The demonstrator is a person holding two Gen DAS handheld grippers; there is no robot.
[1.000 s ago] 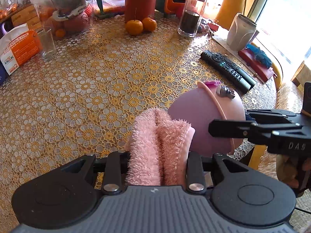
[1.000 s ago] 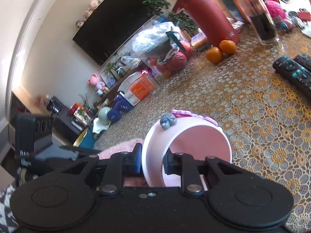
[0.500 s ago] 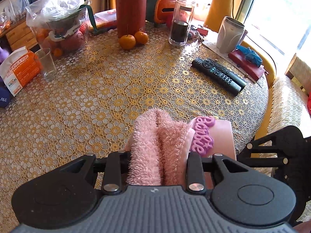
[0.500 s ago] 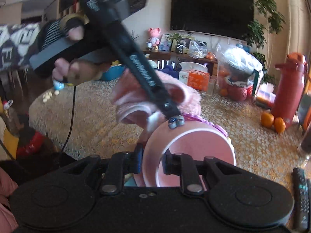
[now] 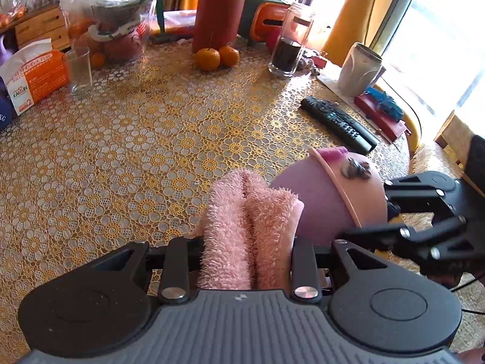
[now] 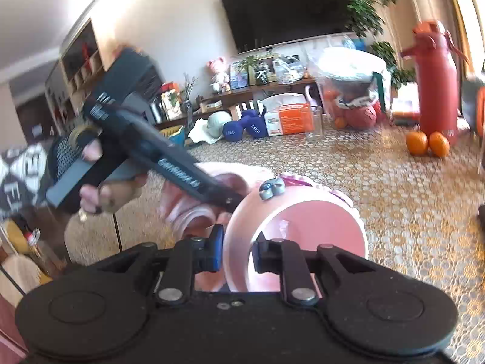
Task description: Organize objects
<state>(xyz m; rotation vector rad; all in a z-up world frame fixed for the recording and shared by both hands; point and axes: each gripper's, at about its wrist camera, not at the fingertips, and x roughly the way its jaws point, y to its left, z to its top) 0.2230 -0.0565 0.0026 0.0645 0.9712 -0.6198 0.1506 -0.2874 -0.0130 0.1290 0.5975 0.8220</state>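
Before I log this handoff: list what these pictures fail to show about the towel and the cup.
- Pink towel: its lower end, left wrist view, hidden behind the left claw.
- Pink cup: its base, right wrist view, faces away.
- Towel in right wrist view: motion-blurred, partly behind the left tool.

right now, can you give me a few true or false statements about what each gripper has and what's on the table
1. The left gripper is shut on a folded pink towel. True.
2. The right gripper is open, holding nothing. False: it pinches the wall of the pink cup.
3. The pink cup stands upright on the table. False: it is tipped, mouth toward the right wrist camera.
4. Two oranges sit by the red bottle. True.
5. The remote control lies inside the cup. False: it lies on the table.
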